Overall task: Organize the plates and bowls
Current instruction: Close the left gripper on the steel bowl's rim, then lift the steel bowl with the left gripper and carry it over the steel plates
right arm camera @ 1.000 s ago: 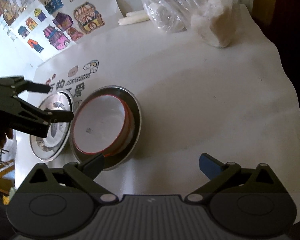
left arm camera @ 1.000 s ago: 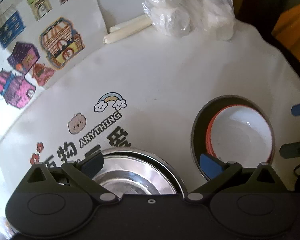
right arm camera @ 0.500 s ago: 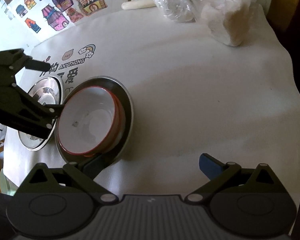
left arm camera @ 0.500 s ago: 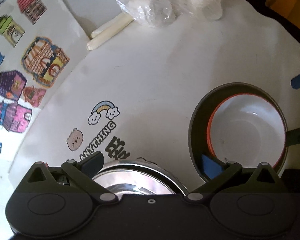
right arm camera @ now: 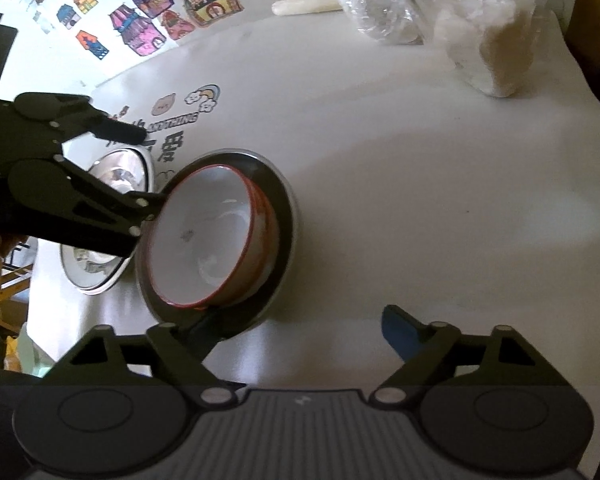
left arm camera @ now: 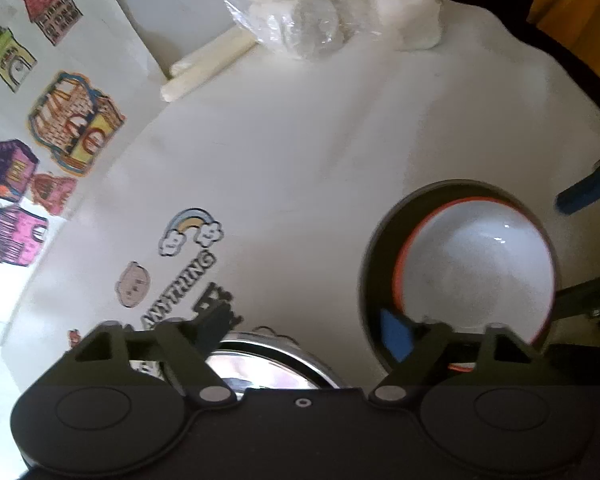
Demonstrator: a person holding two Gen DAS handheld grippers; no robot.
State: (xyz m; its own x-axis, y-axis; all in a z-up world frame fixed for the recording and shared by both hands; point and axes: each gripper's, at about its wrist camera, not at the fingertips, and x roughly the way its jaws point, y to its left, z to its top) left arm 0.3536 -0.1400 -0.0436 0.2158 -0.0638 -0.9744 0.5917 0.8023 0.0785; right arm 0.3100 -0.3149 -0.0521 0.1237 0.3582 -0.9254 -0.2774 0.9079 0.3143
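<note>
- White tablecloth [right arm camera: 400, 168] covers the whole table, with a cartoon print on it (rainbow, little bear face, "ANYTHING" lettering [left arm camera: 182, 288]) toward the left side.
- Far left there's a sheet of colourful house stickers [left arm camera: 74, 128], lying flat past the cloth's edge.
- Far end of the table has a clear plastic bag [right arm camera: 432, 12] stuffed with white lumpy stuff, and a couple of pale sticks [left arm camera: 208, 66] just left of it.
- Main stack sits left of middle: a dark metal plate [right arm camera: 278, 236] with a white bowl with a red rim [right arm camera: 208, 236] in it. The bowl is tipped, not sitting flat.
- Just left of that, nearly touching, is a shiny steel bowl [right arm camera: 100, 276], partly hidden under the left tool.
- Left gripper [right arm camera: 146, 172]: jaws closing, spread across the gap between the two dishes. Its right finger reaches down by the red-rimmed bowl's left edge, the other finger is over the steel bowl. Can't tell if it's actually pressing on the rim.
- Right gripper [right arm camera: 300, 328]: jaws closing too, still wide apart. Its left finger is tucked at the near edge of the plate under the tipped bowl, and the blue-padded right finger [right arm camera: 400, 334] is over bare cloth.
</note>
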